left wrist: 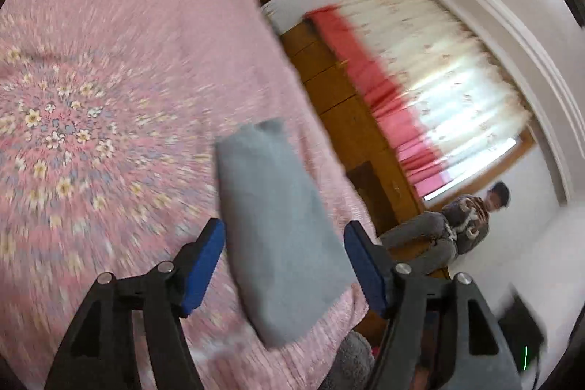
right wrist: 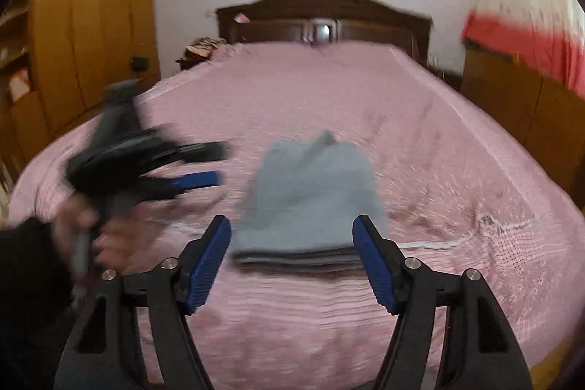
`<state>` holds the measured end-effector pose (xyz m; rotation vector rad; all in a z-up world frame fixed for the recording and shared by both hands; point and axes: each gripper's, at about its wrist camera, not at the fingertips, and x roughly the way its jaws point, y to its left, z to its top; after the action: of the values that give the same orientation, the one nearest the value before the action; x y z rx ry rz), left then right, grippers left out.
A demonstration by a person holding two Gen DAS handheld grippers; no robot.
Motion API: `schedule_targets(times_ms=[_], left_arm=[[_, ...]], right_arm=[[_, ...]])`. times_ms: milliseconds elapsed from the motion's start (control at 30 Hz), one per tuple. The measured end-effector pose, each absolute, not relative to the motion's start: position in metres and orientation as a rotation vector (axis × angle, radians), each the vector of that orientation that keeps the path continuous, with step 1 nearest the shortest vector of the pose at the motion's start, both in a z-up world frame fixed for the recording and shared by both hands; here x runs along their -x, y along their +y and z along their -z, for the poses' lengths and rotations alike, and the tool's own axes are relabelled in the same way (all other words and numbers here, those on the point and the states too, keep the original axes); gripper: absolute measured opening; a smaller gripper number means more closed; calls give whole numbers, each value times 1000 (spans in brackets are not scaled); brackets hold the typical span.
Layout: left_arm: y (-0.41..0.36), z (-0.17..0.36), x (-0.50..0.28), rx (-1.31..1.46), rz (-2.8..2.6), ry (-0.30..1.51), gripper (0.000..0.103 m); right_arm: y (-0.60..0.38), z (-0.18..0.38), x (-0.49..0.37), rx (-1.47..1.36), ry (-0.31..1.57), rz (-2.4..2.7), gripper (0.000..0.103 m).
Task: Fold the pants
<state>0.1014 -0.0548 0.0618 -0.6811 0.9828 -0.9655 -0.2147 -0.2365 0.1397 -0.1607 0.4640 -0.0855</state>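
Right wrist view shows folded pants (right wrist: 310, 196) at 12 o'clock on the bed (right wrist: 457, 170); both my grippers, right gripper (right wrist: 292, 258) and left gripper (left wrist: 283, 265), stand spread, empty. I should only square the edges gently.

Folded grey pants (left wrist: 281, 225) on pink bedspread (left wrist: 128, 61); left tool (left wrist: 285, 243) agape above.

**Daylit room, heavy motion blur**

Soft daylight glows through the white-and-red floral curtain (left wrist: 431, 75), blown out near its middle. The pink patterned bedspread (left wrist: 109, 79) smears in streaks; the folded grey pants (right wrist: 310, 196) look soft-edged. Fisheye bending curves the walls, and black vignettes fill the picture corners.
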Motion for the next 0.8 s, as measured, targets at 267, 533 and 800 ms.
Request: schedule_targets(times_ms=[267,533,800], left_arm=[[-87,-36,-147,660,939,1107,70],[-116,-31,-186,645,913,1154,43],[-99,-30,-193,638,904,1185,23]], right_arm=[[-145,-60,177,789,529,414,71],[-134,-7,123,970,679,555,70],[-121,1,132,966,687,534,42]])
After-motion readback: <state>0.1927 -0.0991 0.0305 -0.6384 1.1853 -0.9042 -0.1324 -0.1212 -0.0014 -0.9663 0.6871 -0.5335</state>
